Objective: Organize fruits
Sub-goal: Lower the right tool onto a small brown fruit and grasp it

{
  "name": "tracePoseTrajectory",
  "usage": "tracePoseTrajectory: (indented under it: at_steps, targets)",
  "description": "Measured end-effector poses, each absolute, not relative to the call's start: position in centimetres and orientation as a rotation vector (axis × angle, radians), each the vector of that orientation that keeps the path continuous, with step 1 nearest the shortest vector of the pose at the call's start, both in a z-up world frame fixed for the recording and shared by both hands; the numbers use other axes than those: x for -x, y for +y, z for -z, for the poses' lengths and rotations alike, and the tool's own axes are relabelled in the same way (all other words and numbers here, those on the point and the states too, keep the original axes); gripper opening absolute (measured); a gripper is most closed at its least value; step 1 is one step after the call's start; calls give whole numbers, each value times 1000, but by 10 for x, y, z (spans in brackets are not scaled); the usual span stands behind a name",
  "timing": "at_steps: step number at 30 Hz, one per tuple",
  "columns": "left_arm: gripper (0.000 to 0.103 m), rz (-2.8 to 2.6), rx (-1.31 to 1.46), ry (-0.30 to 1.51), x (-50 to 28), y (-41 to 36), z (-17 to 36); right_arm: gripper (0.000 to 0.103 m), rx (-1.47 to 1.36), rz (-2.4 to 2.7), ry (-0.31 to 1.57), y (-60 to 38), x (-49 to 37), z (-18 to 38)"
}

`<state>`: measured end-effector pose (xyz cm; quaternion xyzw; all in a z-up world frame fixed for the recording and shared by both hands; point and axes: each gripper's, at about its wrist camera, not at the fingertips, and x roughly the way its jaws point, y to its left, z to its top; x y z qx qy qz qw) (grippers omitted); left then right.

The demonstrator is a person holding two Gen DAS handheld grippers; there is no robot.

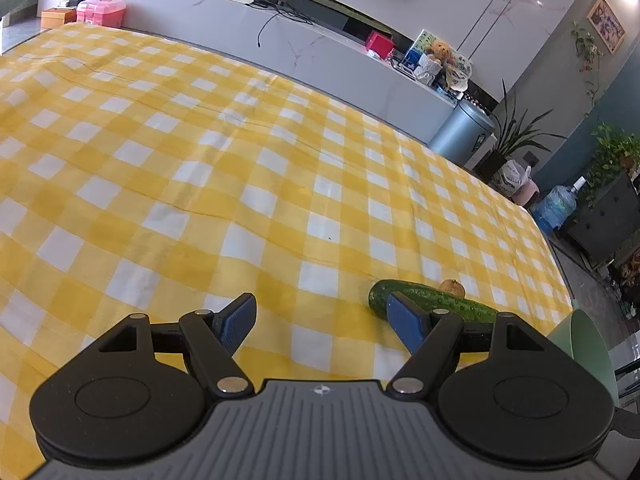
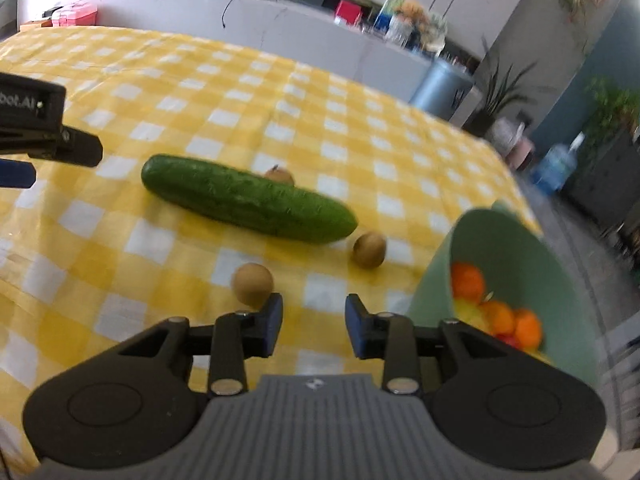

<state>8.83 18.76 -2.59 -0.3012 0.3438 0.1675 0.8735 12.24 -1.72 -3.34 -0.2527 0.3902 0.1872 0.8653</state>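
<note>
A green cucumber lies across the yellow checked cloth, with three small brown round fruits around it: one behind, one at its right end, one nearest me. My right gripper is open and empty, its left pad just in front of the nearest brown fruit. A pale green bowl at the right holds orange and yellow fruits. In the left wrist view the left gripper stands wide open and empty, the cucumber behind its right finger and a brown fruit beyond.
The left gripper's black body juts in at the left edge of the right wrist view. The table's far and right edges drop off to a marble counter, a grey bin and plants. The bowl's rim shows at the right.
</note>
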Motion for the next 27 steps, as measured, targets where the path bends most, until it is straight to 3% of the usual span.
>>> tracePoseTrajectory:
  at_steps: [4, 14, 19, 24, 27]
  targets:
    - [87, -367, 610, 732, -89, 191, 27, 43, 466, -478, 787, -17, -119, 27]
    - [87, -415, 577, 780, -91, 195, 30, 44, 166, -603, 995, -26, -146, 34]
    - [87, -398, 536, 787, -93, 187, 28, 44, 135, -559, 1004, -24, -154, 43]
    - [87, -393, 527, 792, -94, 185, 29, 37, 178, -573, 1000, -18, -154, 47]
    - [87, -393, 530, 789, -94, 185, 29, 26, 226, -575, 962, -16, -153, 46]
